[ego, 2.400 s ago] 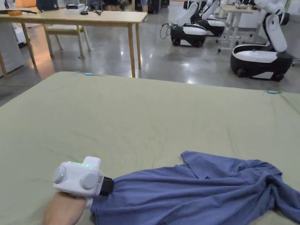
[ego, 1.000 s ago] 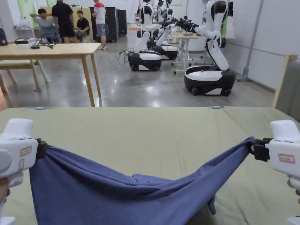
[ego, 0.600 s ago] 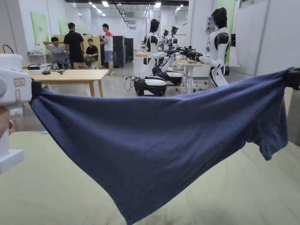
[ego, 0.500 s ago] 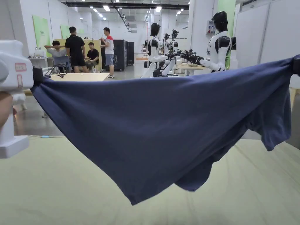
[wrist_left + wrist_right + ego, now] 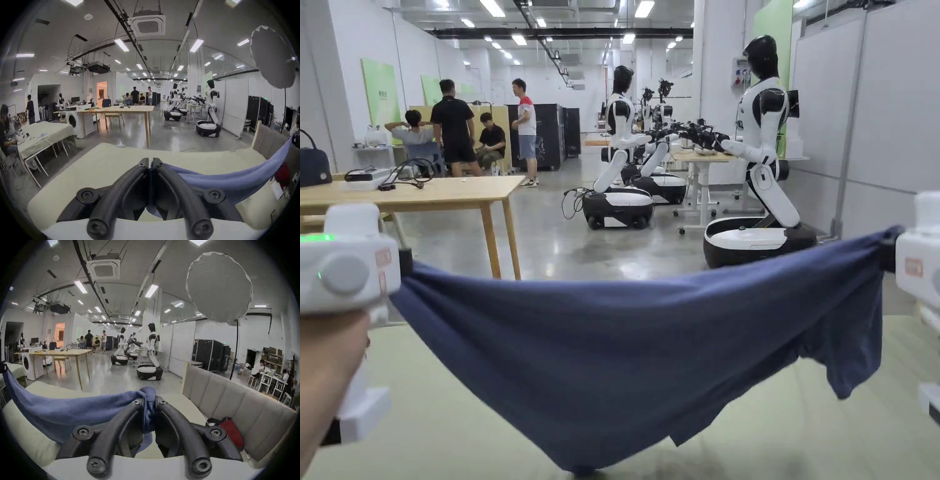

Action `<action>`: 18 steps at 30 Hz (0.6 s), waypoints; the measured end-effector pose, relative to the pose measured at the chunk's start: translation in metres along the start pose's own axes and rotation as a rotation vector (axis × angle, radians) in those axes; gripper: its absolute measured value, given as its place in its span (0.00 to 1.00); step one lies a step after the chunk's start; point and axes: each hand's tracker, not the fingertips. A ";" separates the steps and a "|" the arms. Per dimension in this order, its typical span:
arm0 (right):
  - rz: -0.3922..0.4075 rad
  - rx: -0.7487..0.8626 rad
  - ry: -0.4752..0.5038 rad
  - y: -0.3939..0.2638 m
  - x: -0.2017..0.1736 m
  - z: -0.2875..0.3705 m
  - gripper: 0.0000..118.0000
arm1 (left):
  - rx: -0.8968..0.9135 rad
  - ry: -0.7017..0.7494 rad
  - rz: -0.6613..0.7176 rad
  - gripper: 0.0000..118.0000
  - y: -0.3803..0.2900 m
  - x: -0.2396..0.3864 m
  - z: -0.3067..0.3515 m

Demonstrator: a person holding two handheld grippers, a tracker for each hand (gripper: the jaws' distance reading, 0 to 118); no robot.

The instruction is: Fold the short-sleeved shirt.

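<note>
Room: a large bright workshop with a polished floor [image 5: 594, 244], ceiling strip lights, a wooden table [image 5: 425, 190] on my left, wheeled white-and-black robots [image 5: 759, 187] ahead, and people [image 5: 453, 128] standing far back.

Surface: a wide work area under a pale green cloth [image 5: 444, 425], spreading out below and in front of me; a padded beige panel [image 5: 235, 399] stands along its right side.

Shirt: the blue short-sleeved shirt [image 5: 625, 350] hangs in the air between my two tools, stretched side to side and sagging in the middle. A sleeve droops near the right end. I cannot tell whether its lowest fold touches the cloth.

Left hand-held gripper: my left hand-held gripper [image 5: 150, 164] has its jaws closed together on one corner of the shirt, raised above the surface.

Right hand-held gripper: my right hand-held gripper [image 5: 150, 400] has its jaws clamped on a bunched wad of the opposite corner, at about the same height.

Step in hand: I judge this to be the spreading stage, with the shirt held up to open out; no fold is made yet.

Next move: it likely calls for lowering both corners evenly, keeping the cloth taut, so the shirt lands flat and unwrinkled on the surface.
</note>
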 end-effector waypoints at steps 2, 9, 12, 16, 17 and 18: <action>-0.013 -0.014 0.005 -0.025 -0.001 -0.001 0.11 | -0.015 -0.015 -0.005 0.00 -0.023 0.004 -0.003; 0.014 -0.072 0.048 -0.084 0.025 0.049 0.11 | -0.056 -0.074 0.008 0.00 -0.060 0.001 0.051; 0.017 -0.158 0.096 -0.120 0.050 0.087 0.11 | -0.152 -0.147 0.010 0.00 -0.088 -0.016 0.096; 0.031 -0.284 0.123 -0.193 0.074 0.142 0.11 | -0.295 -0.196 0.050 0.01 -0.157 -0.041 0.156; 0.010 -0.328 0.141 -0.213 0.078 0.153 0.11 | -0.342 -0.209 0.024 0.02 -0.179 -0.044 0.168; 0.013 -0.390 0.157 -0.234 0.080 0.164 0.11 | -0.382 -0.208 0.016 0.03 -0.204 -0.047 0.178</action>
